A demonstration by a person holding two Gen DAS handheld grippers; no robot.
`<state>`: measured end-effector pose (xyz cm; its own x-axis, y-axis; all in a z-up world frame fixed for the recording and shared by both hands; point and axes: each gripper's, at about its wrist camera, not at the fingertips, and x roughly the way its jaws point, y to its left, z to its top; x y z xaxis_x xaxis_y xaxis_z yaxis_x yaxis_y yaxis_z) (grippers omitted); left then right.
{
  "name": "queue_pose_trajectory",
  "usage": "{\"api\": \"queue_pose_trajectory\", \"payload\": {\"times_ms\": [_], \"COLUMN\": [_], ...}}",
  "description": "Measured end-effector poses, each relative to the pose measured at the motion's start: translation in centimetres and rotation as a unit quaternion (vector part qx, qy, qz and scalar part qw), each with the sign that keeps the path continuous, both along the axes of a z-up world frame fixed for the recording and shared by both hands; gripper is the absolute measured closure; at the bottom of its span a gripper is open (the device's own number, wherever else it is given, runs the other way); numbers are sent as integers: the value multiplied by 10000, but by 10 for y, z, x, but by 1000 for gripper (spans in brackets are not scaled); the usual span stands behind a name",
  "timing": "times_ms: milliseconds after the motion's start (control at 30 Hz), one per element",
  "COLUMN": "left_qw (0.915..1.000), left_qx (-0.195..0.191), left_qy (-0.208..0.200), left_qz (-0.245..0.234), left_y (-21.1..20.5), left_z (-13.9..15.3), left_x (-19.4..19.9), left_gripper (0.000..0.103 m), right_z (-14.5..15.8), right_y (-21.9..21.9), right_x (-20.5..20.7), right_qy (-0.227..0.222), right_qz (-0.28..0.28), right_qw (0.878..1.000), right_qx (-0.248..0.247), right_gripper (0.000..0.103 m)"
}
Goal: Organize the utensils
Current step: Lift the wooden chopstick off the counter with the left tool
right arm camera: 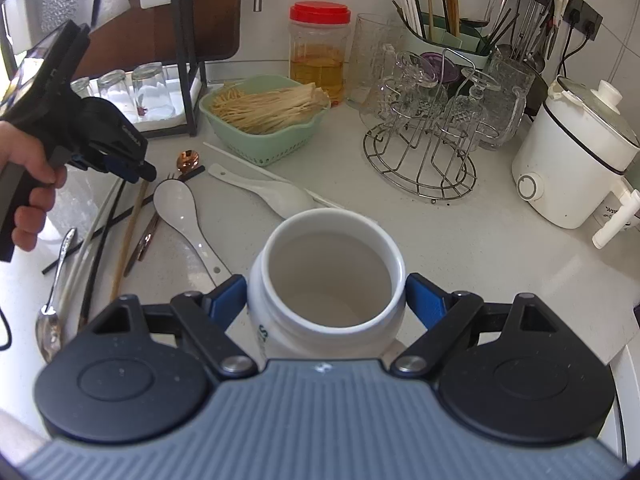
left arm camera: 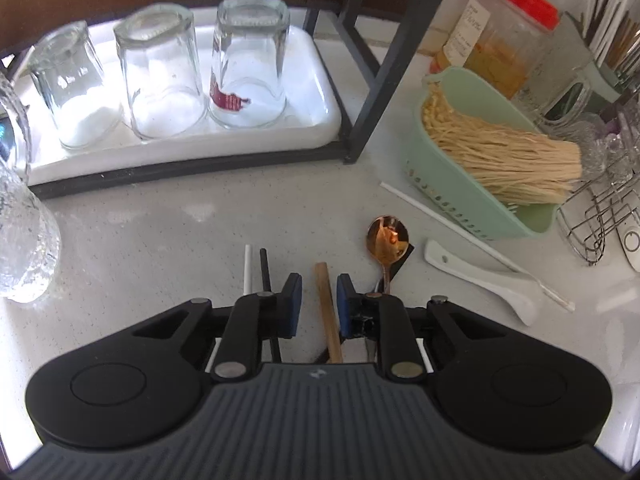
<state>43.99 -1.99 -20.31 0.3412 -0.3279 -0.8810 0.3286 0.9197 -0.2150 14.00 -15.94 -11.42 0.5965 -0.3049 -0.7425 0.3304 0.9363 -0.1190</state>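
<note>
My left gripper (left arm camera: 319, 304) is open, its jaws on either side of a wooden chopstick (left arm camera: 329, 312) lying on the counter, not closed on it. A black chopstick (left arm camera: 267, 280) and a white one (left arm camera: 248, 270) lie left of it, a copper spoon (left arm camera: 387, 240) and a white ceramic spoon (left arm camera: 480, 280) to the right. My right gripper (right arm camera: 326, 300) is shut on a white ceramic jar (right arm camera: 328, 280), empty and upright. In the right wrist view the left gripper (right arm camera: 136, 170) hovers over the utensil pile with the wooden chopstick (right arm camera: 128, 236), a white spoon (right arm camera: 180, 216) and a silver spoon (right arm camera: 52, 312).
A white tray (left arm camera: 316, 128) with three upturned glasses sits in a black rack. A green basket (left arm camera: 480, 216) holds dry noodles. A wire glass rack (right arm camera: 420, 160), a red-lidded jar (right arm camera: 320, 52), a utensil caddy (right arm camera: 440, 36) and a white cooker (right arm camera: 576, 160) stand behind.
</note>
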Motion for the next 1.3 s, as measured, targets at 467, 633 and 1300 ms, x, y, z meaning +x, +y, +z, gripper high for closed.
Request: {"api": "queue_pose_trajectory", "payload": {"times_ms": [467,633,1300], "left_qw": [9997,9994,9838], "left_qx": [185,-7,-835], "left_qy": [-134,-348,-1558], "left_qz": [-116,-68,312], "left_y": [-10,-7,-9], "left_z": [5,28,139], "left_x": [-7,-22,-122], "left_gripper": [96,96,96], "right_z": [0,0,1], "right_y": [-3,-5,-14], "right_x": [6,7,-6], "right_qy": [-40,-19,-73], "right_qz": [111,254,1208], "right_qw": [9999,9997,9926], "right_qx": [0,18,48], "right_gripper": [14,14,15]}}
